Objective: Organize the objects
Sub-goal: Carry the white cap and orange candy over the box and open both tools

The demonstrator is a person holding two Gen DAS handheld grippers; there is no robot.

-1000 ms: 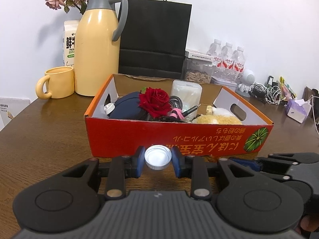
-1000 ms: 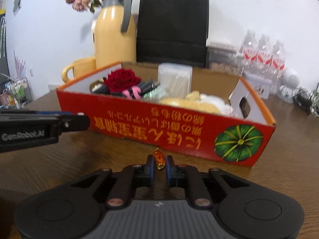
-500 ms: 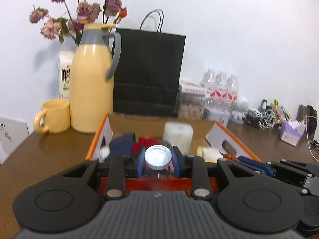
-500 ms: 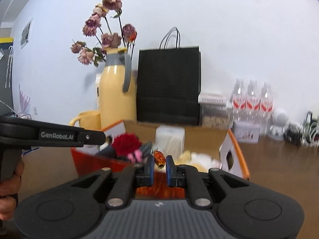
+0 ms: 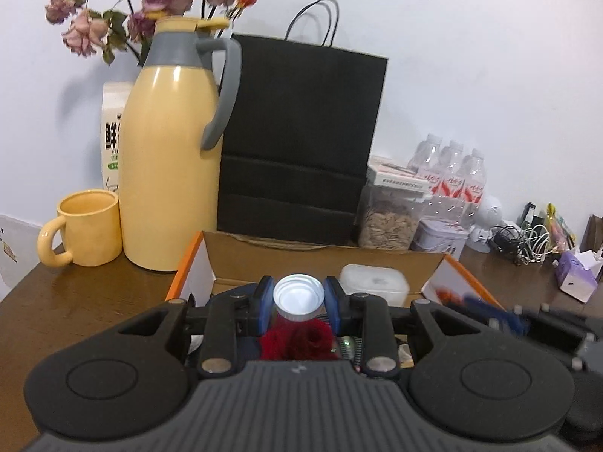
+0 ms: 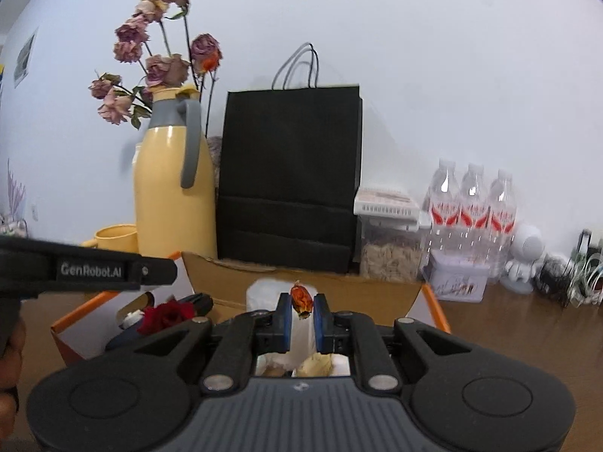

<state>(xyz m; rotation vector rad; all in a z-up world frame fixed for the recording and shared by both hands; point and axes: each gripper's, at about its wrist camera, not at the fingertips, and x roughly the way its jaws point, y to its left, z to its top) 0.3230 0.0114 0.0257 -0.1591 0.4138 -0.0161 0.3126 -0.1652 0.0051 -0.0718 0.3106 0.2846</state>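
The left hand-held gripper is clamped on one white bottle cap, held above the red rose inside the orange cardboard box. The right hand-held gripper is clamped on one wrapped candy, also over the box, probably for release into it. On the surface behind stand one yellow jug, one mug and three water bottles.

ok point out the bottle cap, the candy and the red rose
bottle cap (image 5: 298, 297), left wrist view, centre of its white inside
candy (image 6: 301, 299), right wrist view, middle of the wrapper
red rose (image 6: 166, 314), right wrist view, centre of the bloom
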